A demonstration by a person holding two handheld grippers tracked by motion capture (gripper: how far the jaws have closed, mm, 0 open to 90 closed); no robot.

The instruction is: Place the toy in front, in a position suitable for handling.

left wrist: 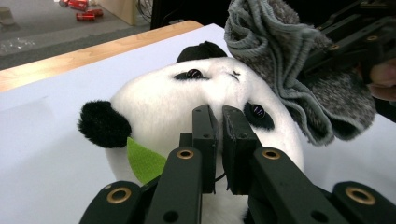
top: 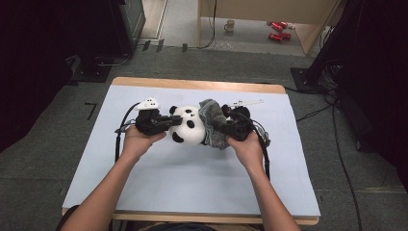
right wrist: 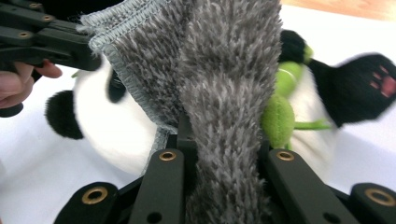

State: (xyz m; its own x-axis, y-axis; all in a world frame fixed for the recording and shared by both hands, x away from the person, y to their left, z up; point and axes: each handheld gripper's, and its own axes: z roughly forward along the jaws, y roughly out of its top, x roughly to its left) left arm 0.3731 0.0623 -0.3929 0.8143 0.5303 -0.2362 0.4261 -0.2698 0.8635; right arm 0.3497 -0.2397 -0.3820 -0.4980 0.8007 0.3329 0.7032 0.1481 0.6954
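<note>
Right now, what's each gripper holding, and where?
Left gripper pinches the panda's face at the muzzle. Right gripper clamps a fold of the grey fuzzy cloth.

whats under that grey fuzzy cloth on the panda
The grey cloth drapes over the plush panda, covering its middle. A green plush piece and a black paw peek out beside it. The rest of the body underneath is hidden.

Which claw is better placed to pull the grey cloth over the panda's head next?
Probably the right claw: its jaws already clamp the grey cloth draped by the panda. The left claw pinches the panda's face, steadying it.
</note>
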